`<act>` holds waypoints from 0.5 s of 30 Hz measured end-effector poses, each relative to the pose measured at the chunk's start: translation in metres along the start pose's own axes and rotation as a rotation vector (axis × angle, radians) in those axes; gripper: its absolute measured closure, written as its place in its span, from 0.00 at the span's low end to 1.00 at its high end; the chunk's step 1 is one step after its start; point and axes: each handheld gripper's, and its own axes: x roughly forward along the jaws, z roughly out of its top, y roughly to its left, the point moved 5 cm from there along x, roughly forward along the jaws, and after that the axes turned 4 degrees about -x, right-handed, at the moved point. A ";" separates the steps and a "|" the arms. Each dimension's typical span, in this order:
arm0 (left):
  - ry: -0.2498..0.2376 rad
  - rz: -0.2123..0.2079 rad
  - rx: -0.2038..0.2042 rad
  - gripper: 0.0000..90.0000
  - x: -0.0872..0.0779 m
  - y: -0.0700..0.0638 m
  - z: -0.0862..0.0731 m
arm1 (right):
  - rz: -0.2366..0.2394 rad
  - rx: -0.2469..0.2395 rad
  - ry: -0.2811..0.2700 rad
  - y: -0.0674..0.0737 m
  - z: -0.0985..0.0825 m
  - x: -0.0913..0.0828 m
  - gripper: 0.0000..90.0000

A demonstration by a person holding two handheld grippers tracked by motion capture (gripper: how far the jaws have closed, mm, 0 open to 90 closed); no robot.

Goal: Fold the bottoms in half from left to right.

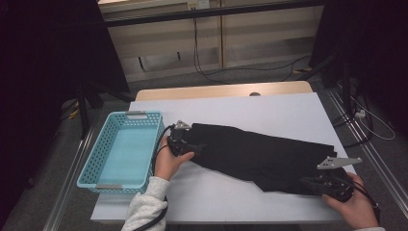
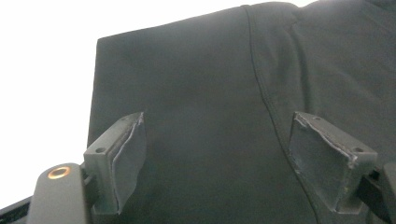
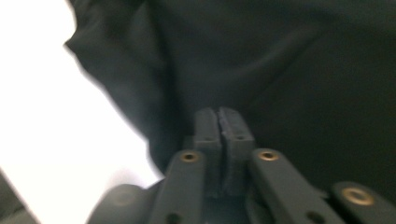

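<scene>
While both grippers sit at its ends, the black cloth (image 1: 262, 154) lies flat across the white table (image 1: 231, 108).
Near, the right gripper (image 1: 312, 183) is squeezed shut at one corner, maybe pinching cloth; farther, the left gripper (image 1: 195, 145) gapes wide over the other edge, beside the blue basket (image 1: 103, 161).

The left hand-held gripper (image 1: 188, 140) sits in the person's left hand (image 1: 169, 159), whose pale sleeve (image 1: 144, 207) comes in from below. In the left gripper view its two padded jaws stand wide apart. The right hand-held gripper (image 1: 321, 184) is held in the right hand (image 1: 353, 204), with a grey three-cornered plate (image 1: 338, 161) on top. In the right gripper view its jaws are pressed together, pad against pad; whether they pinch anything cannot be told.
</scene>
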 end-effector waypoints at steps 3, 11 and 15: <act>0.004 -0.001 0.005 0.22 0.001 0.000 0.000 | -0.037 0.027 -0.044 -0.004 0.008 0.003 0.87; -0.002 0.006 0.005 0.22 0.002 -0.001 0.000 | -0.089 0.023 -0.067 -0.003 0.028 0.038 0.82; 0.000 0.013 0.001 0.22 0.000 0.002 -0.001 | -0.087 -0.010 -0.020 0.001 0.025 0.039 1.00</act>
